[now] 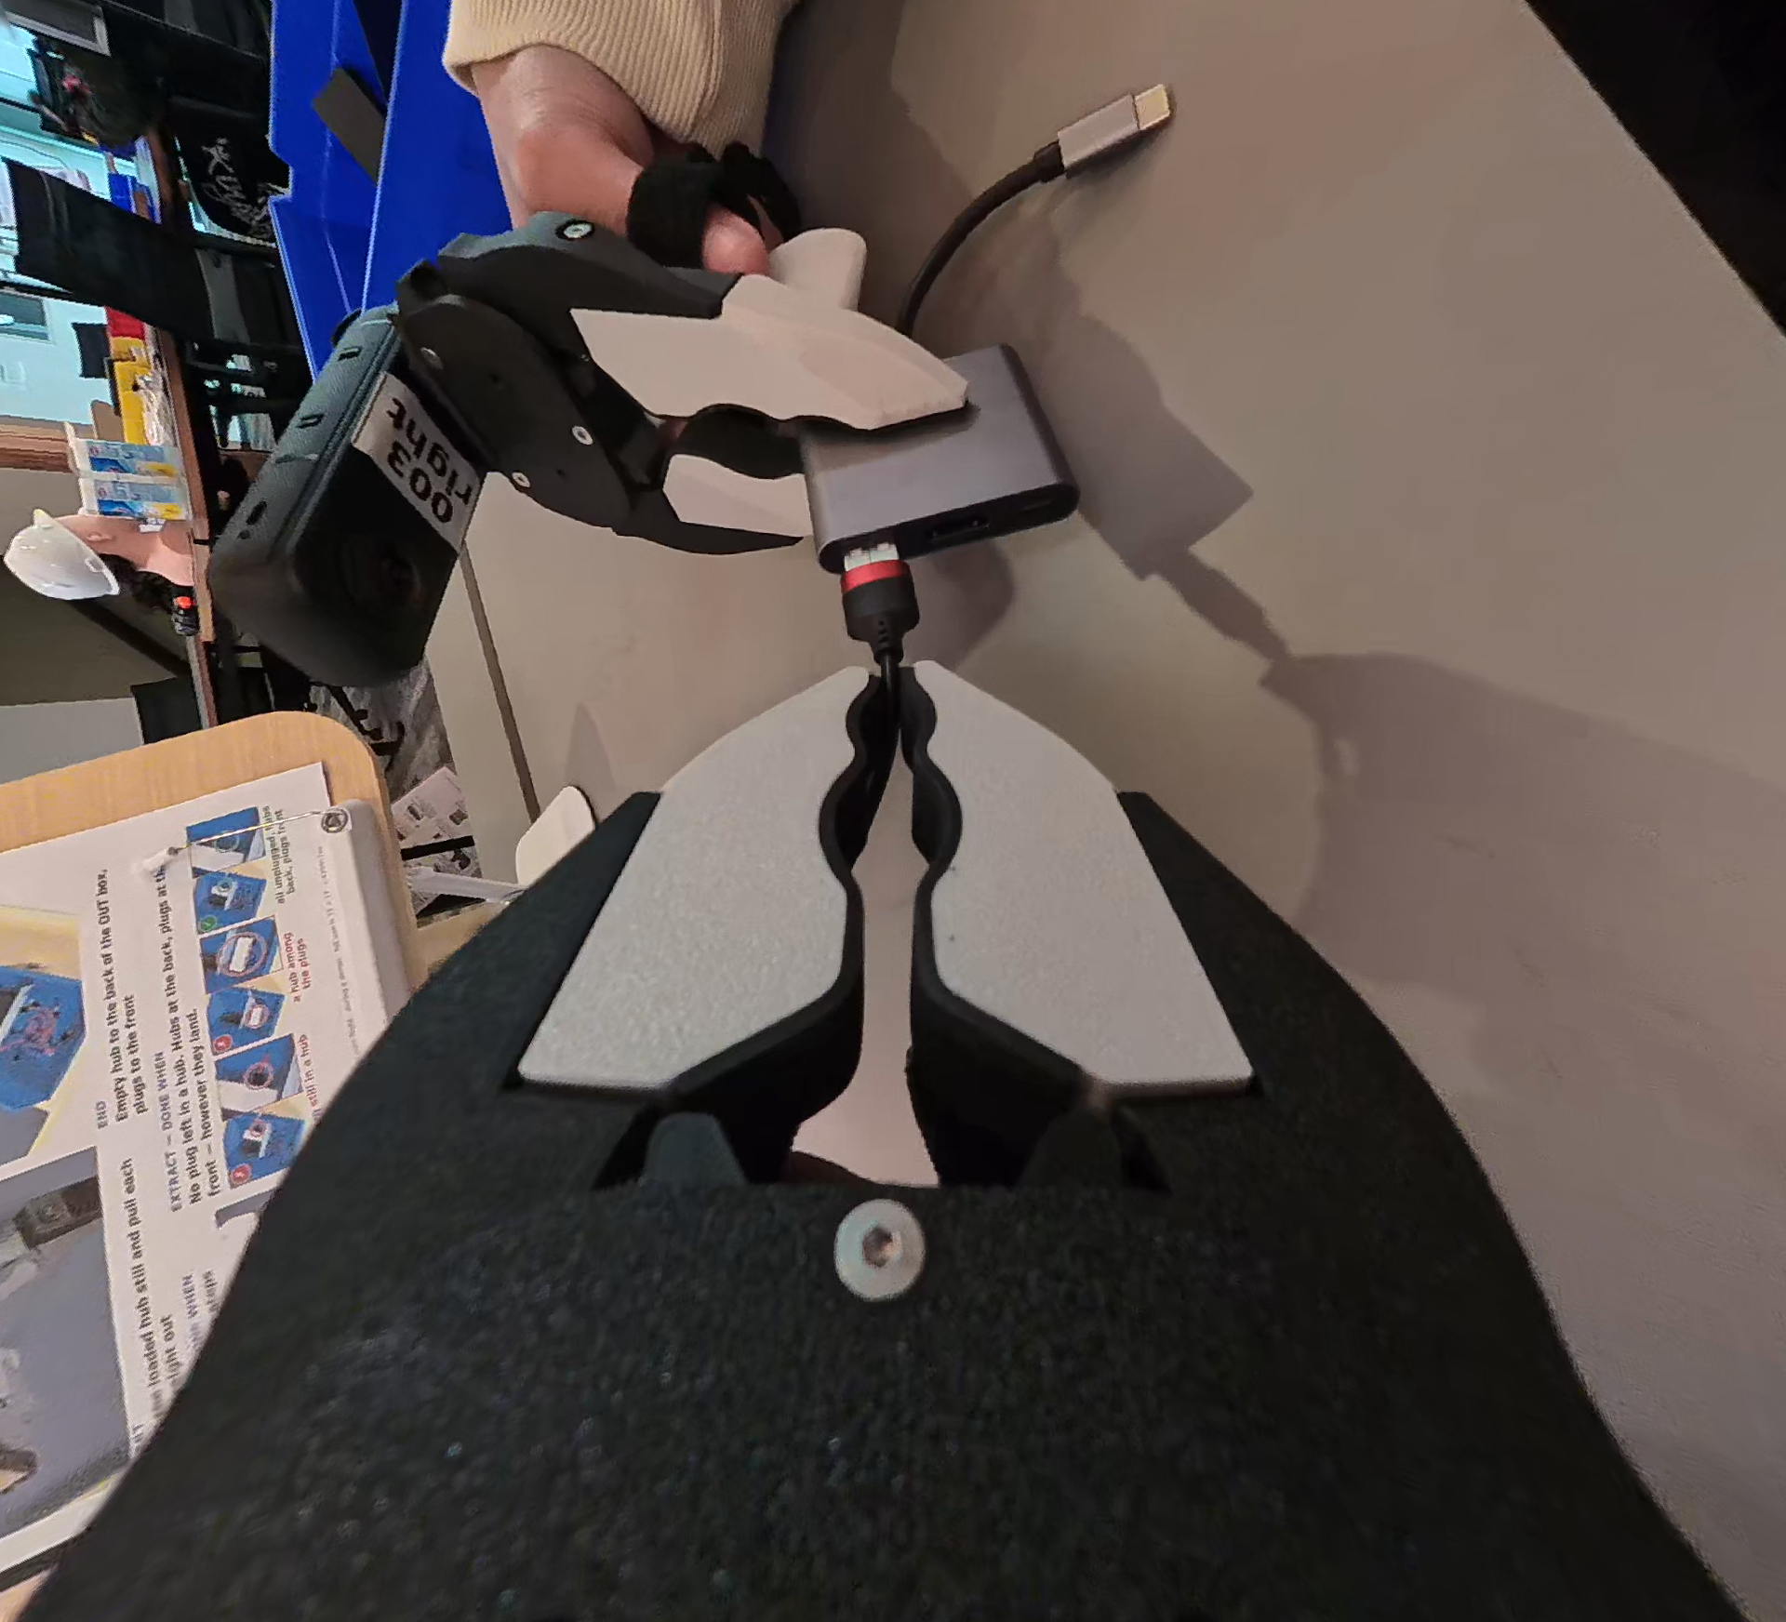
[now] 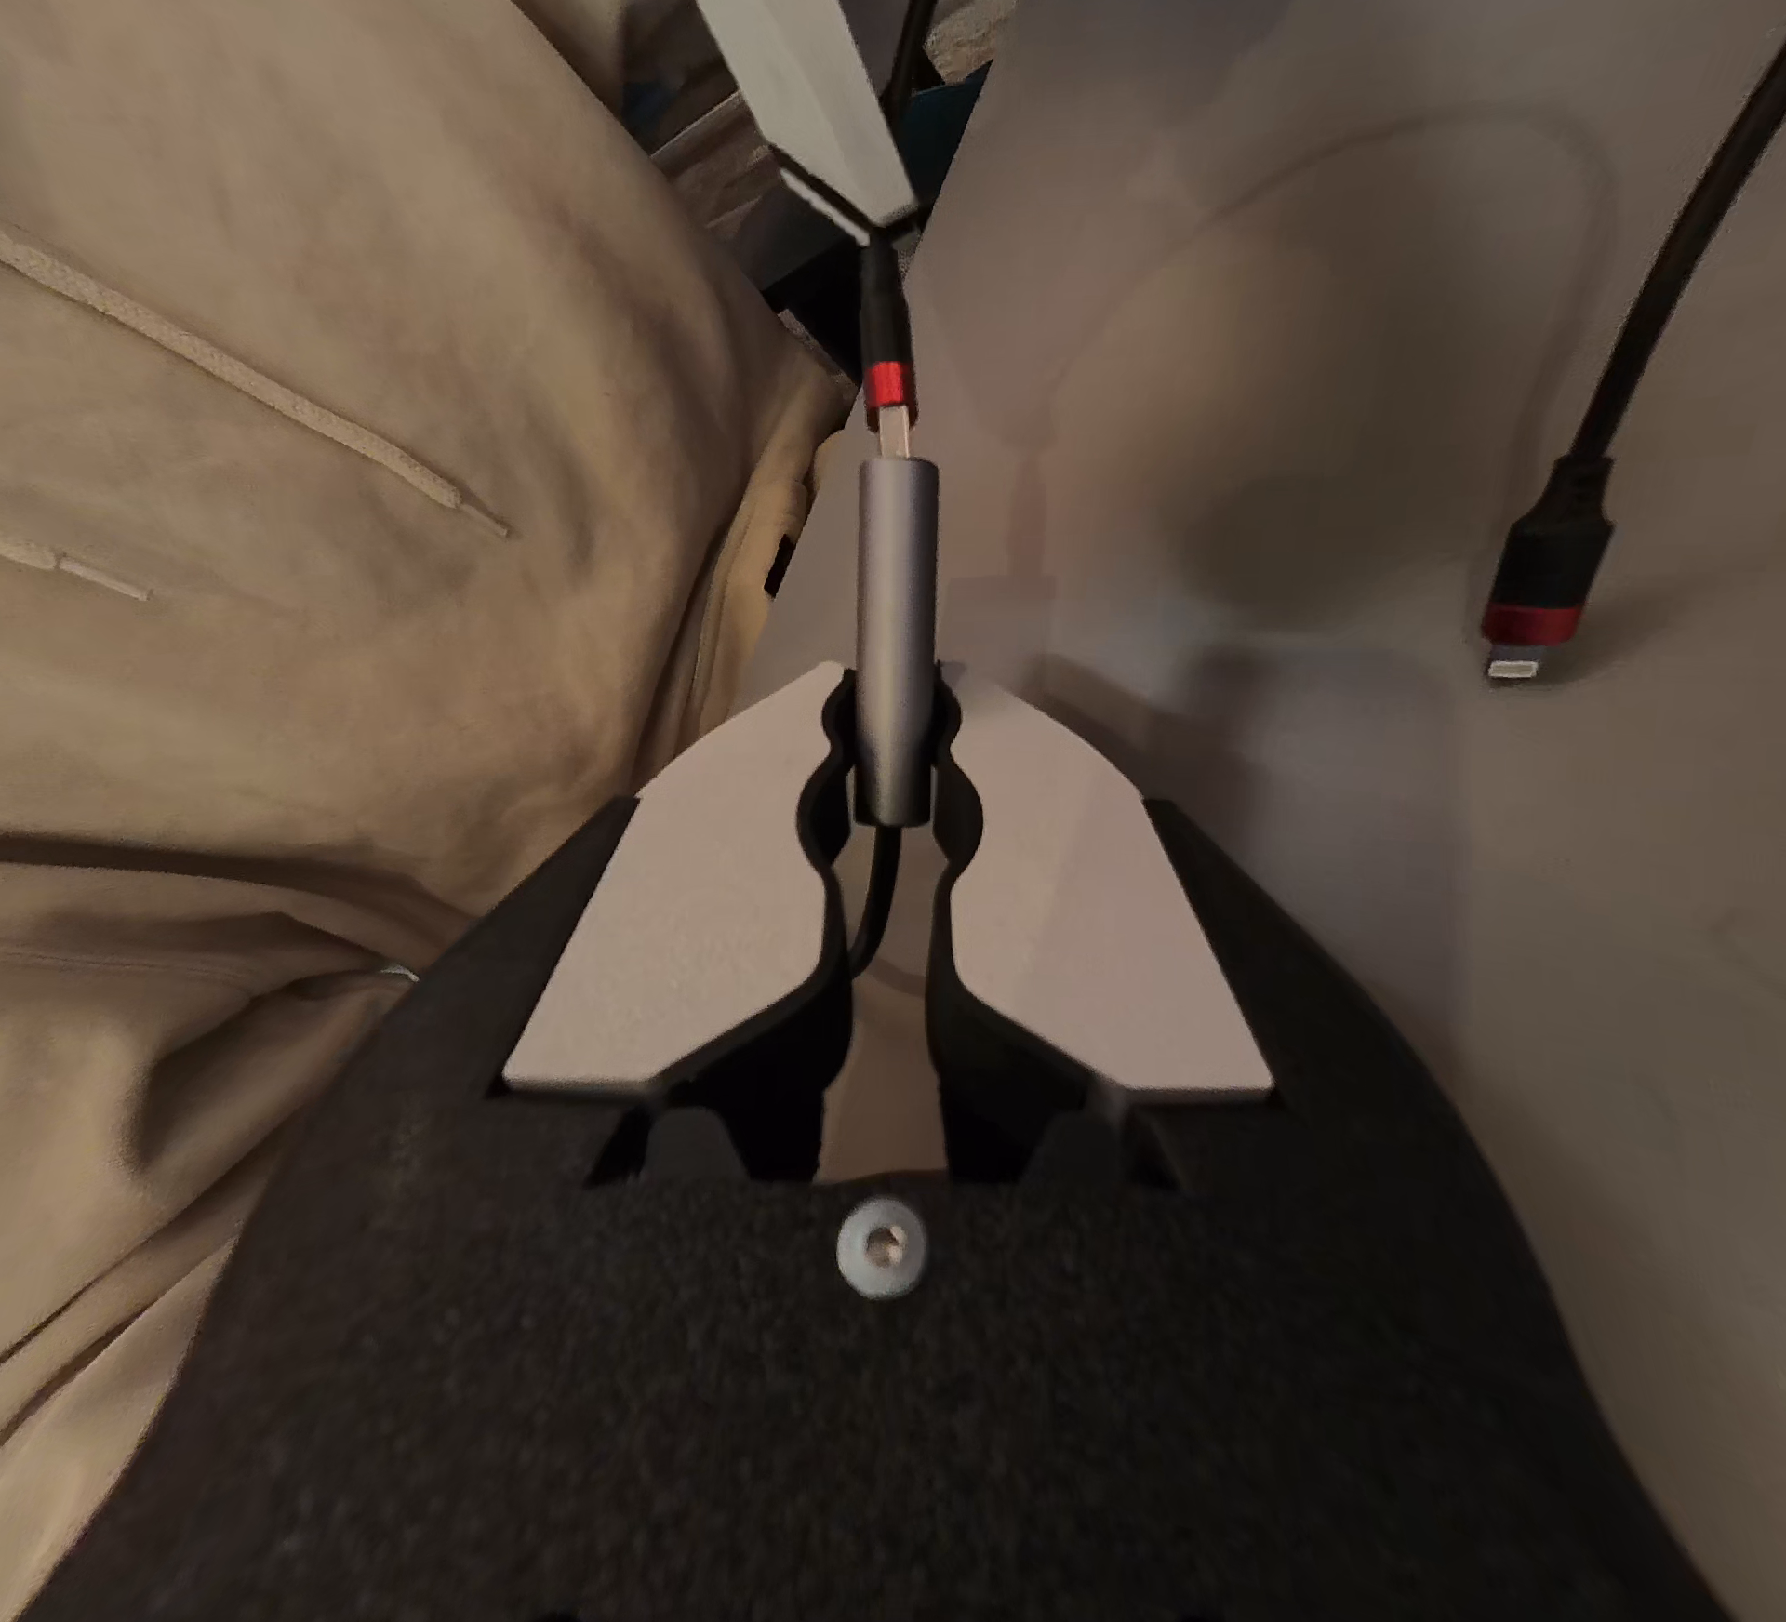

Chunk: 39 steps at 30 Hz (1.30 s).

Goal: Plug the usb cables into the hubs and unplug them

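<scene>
While right gripper [image 2: 894, 706] clamps grey hub [image 1: 942, 455], left gripper [image 1: 894, 677] pinches red-collared cable [image 1: 875, 600].

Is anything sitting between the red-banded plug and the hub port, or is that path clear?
Nothing visible blocks it. The red-banded plug already has its metal tip in the end port of the grey hub, part of the tip still showing. The left gripper pinches its black cable just behind; the right gripper clamps the hub.
</scene>
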{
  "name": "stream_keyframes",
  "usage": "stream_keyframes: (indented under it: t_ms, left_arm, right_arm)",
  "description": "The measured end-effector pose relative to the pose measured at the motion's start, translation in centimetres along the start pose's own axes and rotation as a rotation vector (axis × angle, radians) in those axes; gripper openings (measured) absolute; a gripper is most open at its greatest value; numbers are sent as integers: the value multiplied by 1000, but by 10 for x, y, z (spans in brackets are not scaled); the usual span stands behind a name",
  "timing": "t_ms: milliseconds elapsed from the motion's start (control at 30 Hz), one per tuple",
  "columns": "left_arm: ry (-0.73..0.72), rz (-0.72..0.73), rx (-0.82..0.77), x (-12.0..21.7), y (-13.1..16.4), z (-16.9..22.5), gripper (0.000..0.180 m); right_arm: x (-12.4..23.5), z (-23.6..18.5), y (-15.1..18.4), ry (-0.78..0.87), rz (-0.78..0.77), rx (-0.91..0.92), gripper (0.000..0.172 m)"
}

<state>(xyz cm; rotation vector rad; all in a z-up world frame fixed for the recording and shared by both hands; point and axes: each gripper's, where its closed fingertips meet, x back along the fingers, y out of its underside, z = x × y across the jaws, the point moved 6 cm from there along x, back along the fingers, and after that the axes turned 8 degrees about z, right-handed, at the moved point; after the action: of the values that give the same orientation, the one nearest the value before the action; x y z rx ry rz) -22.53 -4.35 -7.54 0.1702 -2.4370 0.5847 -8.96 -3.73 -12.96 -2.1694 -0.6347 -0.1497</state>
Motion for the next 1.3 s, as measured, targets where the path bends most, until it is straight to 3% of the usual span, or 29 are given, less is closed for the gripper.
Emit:
stream_keyframes:
  t_ms: [633, 900, 1300]
  left_arm:
    - [-2, -37, 15, -7, 13, 2, 3]
    - [-16, -23, 39, -7, 12, 0, 2]
    - [16, -46, 48, -18, 15, 2, 2]
  right_arm:
    - [4, 3, -7, 11, 71, -24, 17]
    - [8, 10, -10, 155, 50, 61, 12]
    - [2, 9, -3, 128, -22, 44, 12]
